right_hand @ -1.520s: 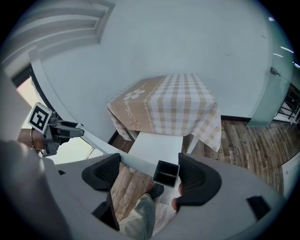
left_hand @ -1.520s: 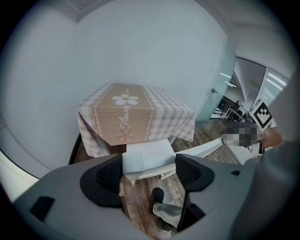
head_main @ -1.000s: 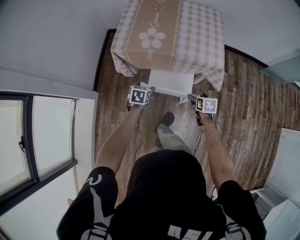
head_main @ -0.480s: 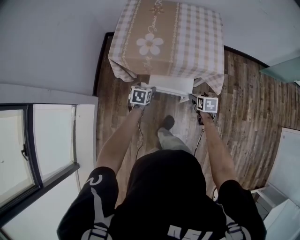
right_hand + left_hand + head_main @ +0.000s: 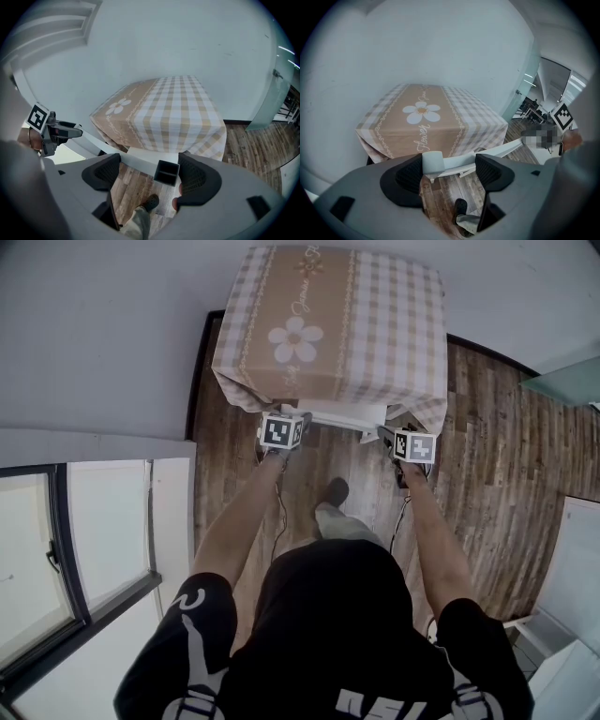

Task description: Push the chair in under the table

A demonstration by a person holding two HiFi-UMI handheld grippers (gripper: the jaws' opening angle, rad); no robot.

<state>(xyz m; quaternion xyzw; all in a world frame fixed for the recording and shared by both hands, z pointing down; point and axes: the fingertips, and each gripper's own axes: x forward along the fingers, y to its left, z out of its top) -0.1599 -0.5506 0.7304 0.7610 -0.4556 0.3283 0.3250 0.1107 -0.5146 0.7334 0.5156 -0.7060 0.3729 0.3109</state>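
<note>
The chair (image 5: 345, 414) has slid further under the tabletop (image 5: 328, 324); only a thin strip of seat now shows past the cloth hem, so the push is probably near its end. The left gripper (image 5: 289, 418) and right gripper (image 5: 397, 439) press on the back rail with jaws parted, not clamped. A wall (image 5: 103, 324) runs just left; the floor (image 5: 497, 437) is open on the right.

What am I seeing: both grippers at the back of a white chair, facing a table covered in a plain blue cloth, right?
Not plain blue: the head view shows the cloth beige-and-white checked, with a white daisy. The rest holds: left gripper and right gripper are at the back of the white chair, facing it.
</note>
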